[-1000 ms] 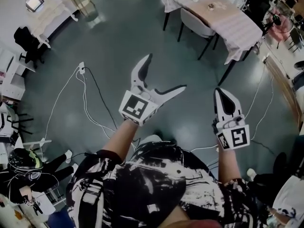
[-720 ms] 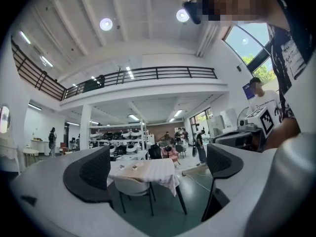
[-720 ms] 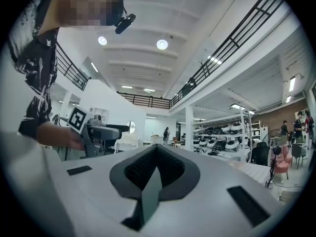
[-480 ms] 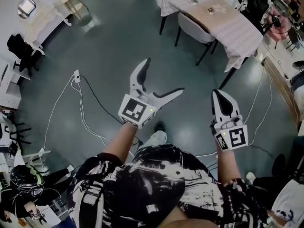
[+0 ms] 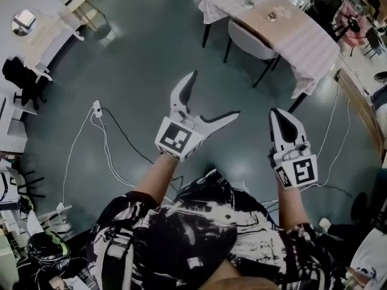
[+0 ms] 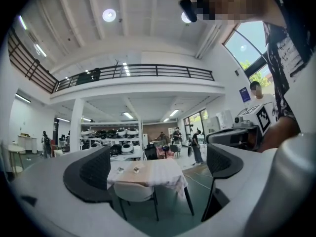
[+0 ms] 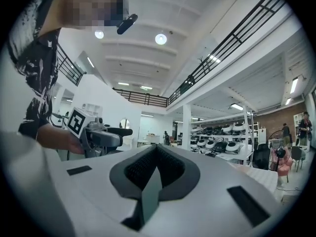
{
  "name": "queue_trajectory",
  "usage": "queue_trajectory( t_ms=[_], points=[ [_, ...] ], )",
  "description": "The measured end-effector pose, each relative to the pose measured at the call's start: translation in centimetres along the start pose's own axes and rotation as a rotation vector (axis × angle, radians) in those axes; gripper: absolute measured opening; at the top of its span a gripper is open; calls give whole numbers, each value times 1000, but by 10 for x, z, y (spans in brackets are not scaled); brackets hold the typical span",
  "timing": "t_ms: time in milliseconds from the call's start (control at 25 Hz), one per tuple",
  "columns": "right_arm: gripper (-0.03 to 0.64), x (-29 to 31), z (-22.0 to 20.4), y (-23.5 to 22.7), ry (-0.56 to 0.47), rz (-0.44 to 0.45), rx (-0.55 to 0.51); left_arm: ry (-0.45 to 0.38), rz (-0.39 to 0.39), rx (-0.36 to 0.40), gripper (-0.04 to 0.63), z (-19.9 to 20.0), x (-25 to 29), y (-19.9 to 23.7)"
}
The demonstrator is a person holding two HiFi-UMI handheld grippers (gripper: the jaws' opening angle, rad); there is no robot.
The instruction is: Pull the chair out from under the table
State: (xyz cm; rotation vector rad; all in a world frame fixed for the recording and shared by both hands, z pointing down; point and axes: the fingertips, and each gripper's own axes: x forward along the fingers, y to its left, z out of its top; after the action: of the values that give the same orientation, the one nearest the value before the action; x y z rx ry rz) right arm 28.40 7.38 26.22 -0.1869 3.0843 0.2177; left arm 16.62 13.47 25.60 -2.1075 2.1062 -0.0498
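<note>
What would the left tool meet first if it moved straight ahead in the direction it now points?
The left tool would likely reach the pale chair, at its backrest, tucked under the cloth-covered table and framed between its open jaws. Floor before it looks free; depth is unclear.

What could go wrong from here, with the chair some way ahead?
1. White cables trail across the floor near the person's path, and a foot could catch one.
2. The chair is tucked under the table, with the cloth hanging close by. Pulling might snag it and shift the small items on top.
3. Only the left claw is open. The right claw is shut and cannot grip yet.
</note>
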Motion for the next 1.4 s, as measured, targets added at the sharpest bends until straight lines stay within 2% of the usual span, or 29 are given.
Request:
queue_trajectory(
  t_ms=[440,600,1080,1400],
  points=[
    [0,67,-16,-51,4,5,18,32,-4,-9,572,-23,57,56],
    [0,106,-20,-87,-19,43,22,45,18,17,572,-28,95,84],
    [0,203,-29,-205,-29,134,30,58,80,20,572,-33,217,151],
    [0,253,-48,-226,-11,170,62,76,122,-2,572,-49,238,191]
  ],
)
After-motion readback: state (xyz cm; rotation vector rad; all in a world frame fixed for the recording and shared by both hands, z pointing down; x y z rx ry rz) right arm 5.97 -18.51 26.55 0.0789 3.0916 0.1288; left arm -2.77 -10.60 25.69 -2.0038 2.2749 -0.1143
